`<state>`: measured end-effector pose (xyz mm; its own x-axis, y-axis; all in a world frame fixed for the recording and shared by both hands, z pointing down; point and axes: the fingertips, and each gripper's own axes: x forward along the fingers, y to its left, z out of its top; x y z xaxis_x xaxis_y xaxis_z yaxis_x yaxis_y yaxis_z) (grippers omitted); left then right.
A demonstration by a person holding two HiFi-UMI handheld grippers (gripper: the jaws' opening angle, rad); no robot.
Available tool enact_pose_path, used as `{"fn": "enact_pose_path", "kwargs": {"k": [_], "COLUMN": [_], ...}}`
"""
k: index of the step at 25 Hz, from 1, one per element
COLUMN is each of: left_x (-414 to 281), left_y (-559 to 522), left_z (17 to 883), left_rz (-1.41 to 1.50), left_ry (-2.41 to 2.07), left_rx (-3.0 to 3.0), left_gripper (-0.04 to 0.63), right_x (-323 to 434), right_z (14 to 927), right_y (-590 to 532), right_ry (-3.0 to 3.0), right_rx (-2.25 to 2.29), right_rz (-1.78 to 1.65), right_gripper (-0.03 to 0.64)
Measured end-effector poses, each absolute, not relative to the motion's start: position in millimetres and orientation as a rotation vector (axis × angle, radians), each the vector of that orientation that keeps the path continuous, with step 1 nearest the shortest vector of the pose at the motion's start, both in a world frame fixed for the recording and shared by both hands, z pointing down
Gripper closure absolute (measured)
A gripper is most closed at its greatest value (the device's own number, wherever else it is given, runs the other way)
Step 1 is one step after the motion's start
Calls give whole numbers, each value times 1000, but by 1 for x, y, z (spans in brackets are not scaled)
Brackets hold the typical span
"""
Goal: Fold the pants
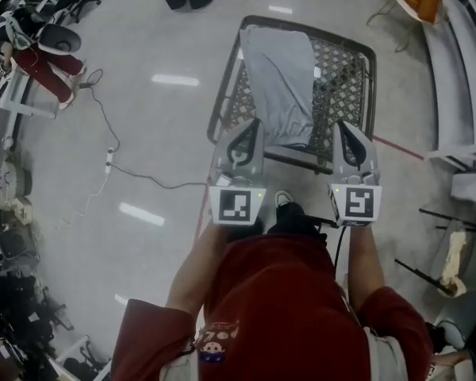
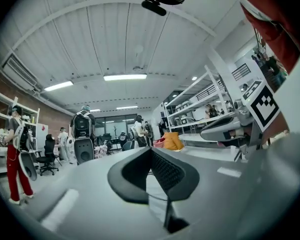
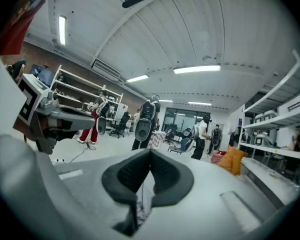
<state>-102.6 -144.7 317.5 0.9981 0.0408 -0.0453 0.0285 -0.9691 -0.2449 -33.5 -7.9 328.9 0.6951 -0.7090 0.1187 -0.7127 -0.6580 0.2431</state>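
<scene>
The grey pants (image 1: 279, 78) lie lengthwise on the left half of a dark wire-mesh worktop (image 1: 345, 70). The far end reaches the back rim and the near end stops just short of the front rim. Seen from the head view, they stretch away ahead of the two grippers, mostly in the gap between them.

The left gripper (image 1: 252, 123) overlaps the pants' near left edge in that view. The right gripper (image 1: 343, 125) sits off to the right of the cloth, over bare mesh. From above I cannot tell whether either one touches the fabric or hangs over it.

Both grippers are held side by side and pointing away from the person, with marker cubes (image 1: 236, 205) toward the person's forearms.

In the left gripper view, the left gripper (image 2: 151, 149) has its dark padded fingers (image 2: 135, 171) shut tip to tip. It looks out level across the room, with the right gripper (image 2: 225, 129) alongside. The right gripper view shows the same: the right gripper (image 3: 150, 151) has its fingers (image 3: 127, 176) closed on themselves, with the left gripper (image 3: 65, 115) beside it. Neither view shows cloth pinched between the tips.

The mesh worktop has a raised rim and holds only the pants. A cable (image 1: 135, 173) trails over the pale floor (image 1: 159, 117) to its left.
</scene>
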Motion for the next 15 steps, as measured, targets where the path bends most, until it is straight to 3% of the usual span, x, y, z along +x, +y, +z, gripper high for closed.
{"fn": "enact_pose_path", "kwargs": {"k": [8, 15], "left_x": [-109, -97], "left_y": [-148, -140], "left_z": [364, 437], "left_rz": [-72, -333], "left_ry": [-290, -463], "left_rx": [-2802, -2689], "left_gripper": [587, 513], "right_x": [-65, -65], "right_z": [370, 443], "right_y": [-21, -32], "right_ry": [-1095, -1171], "right_rx": [2523, 2248], "right_rz": [101, 271], "right_gripper": [615, 584]}}
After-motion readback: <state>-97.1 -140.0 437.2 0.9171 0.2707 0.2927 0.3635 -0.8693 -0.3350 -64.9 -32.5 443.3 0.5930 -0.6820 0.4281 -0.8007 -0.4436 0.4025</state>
